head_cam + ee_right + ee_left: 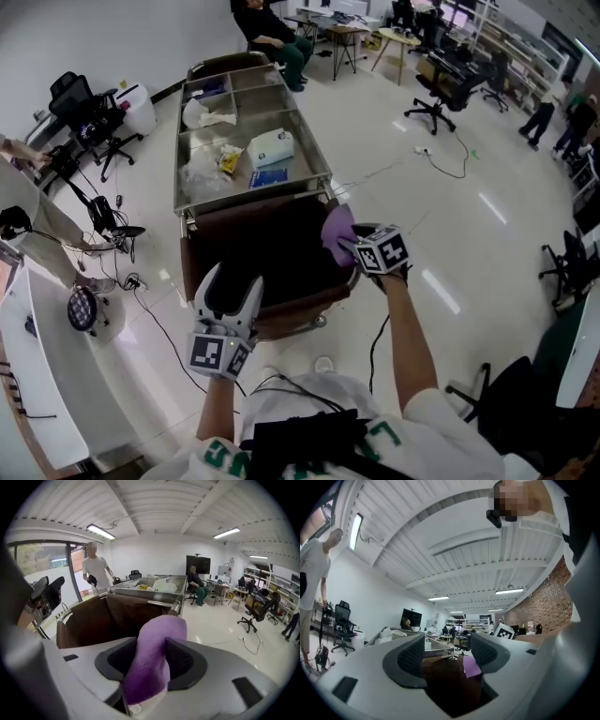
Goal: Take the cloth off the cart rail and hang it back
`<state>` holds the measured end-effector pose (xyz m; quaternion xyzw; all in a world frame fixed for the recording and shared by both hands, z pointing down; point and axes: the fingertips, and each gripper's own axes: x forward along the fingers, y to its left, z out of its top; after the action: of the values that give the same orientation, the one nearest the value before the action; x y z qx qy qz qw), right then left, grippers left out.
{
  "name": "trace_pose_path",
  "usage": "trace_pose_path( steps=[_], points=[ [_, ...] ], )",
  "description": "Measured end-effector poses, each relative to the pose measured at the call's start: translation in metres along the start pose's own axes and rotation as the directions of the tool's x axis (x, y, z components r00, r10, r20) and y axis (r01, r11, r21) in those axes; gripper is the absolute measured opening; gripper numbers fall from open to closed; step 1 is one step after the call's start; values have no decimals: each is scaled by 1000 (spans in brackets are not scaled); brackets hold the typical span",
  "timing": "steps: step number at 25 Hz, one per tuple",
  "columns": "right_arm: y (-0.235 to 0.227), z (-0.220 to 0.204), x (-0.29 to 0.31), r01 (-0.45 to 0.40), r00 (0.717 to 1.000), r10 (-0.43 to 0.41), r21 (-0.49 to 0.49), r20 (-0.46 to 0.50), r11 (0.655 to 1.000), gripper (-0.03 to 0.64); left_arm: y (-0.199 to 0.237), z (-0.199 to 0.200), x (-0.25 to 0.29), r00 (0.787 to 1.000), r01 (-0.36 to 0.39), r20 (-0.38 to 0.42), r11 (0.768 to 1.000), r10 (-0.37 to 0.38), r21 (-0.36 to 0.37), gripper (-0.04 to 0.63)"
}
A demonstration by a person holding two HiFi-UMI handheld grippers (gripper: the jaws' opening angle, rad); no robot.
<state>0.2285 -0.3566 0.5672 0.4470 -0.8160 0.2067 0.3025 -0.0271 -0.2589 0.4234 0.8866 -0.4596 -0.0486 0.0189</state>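
At the cart's near right corner, right gripper (151, 665) was clamped on the purple cloth (337, 228) by the cart rail (160, 603), left gripper (447, 653) gaping, empty; bunched fold might well slip or snag.

**The metal cart and what is on it**

A long metal cart (314, 145) stands on the shiny pale floor (403, 206). Its top is a flat tray with low walls. In the big part of the tray lie a white box (272, 147), a blue packet (270, 178) just near of it, a yellow packet (229, 159) and a clear plastic bag (200, 174) on the left. Farther back, on the left, lies a crumpled white bag (206, 114). A big brown bag (272, 248) hangs open at the cart's near end. A purple cloth (336, 230) is at that bag's right edge.
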Motion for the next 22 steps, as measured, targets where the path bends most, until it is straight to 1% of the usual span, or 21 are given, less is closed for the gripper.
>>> trace_pose_path(
  steps=[2, 3, 5, 6, 7, 8, 9, 10, 12, 14, 16, 17, 19, 21, 22],
  points=[
    [-1, 5, -6, 19, 999, -18, -16, 27, 1000, 169, 4, 0, -2, 1000, 0, 2, 1000, 0, -3, 291],
    [-1, 9, -11, 30, 998, -29, -22, 48, 999, 125, 6, 3, -2, 1000, -1, 13, 1000, 1, -3, 291],
    [1, 22, -23, 54, 993, -50, -30, 107, 998, 114, 11, 6, -2, 1000, -3, 20, 1000, 3, 2, 291],
    [4, 29, -31, 58, 987, -54, -24, 151, 998, 112, 13, 6, -2, 1000, -4, 12, 1000, 4, 5, 291],
    [9, 38, -42, 53, 977, -50, -9, 208, 999, 112, 14, 7, -3, 1000, -3, 4, 1000, 3, 7, 291],
    [17, 49, -56, 41, 960, -42, 7, 276, 999, 112, 15, 10, -3, 1000, -2, 4, 1000, 2, 7, 291],
    [26, 61, -73, 28, 936, -33, 19, 351, 999, 112, 15, 16, -2, 1000, 0, 12, 1000, 0, 3, 291],
    [37, 73, -90, 14, 904, -24, 28, 427, 1000, 112, 14, 24, -2, 1000, 5, 27, 1000, -4, -4, 291],
    [60, 92, -121, -24, 825, -2, 39, 565, 999, 112, 12, 39, -3, 998, 12, 60, 1000, -12, -8, 291],
    [84, 104, -143, -55, 747, 21, 30, 665, 998, 112, 13, 49, -6, 997, 6, 79, 1000, -6, -7, 291],
    [107, 109, -159, -61, 689, 37, 8, 724, 998, 114, 16, 52, -13, 996, -13, 94, 1000, 12, 13, 291],
    [118, 110, -164, -64, 667, 44, -2, 743, 998, 114, 17, 53, -16, 994, -21, 104, 999, 18, 27, 291],
    [139, 112, -170, -78, 636, 68, -23, 769, 997, 114, 17, 53, -19, 995, -30, 99, 998, 25, 48, 291],
    [160, 114, -171, -99, 616, 103, -53, 781, 994, 114, 17, 54, -22, 994, -37, 105, 998, 31, 56, 291],
    [169, 115, -169, -108, 611, 122, -71, 782, 992, 114, 18, 56, -24, 993, -42, 114, 998, 35, 56, 291]
  ],
)
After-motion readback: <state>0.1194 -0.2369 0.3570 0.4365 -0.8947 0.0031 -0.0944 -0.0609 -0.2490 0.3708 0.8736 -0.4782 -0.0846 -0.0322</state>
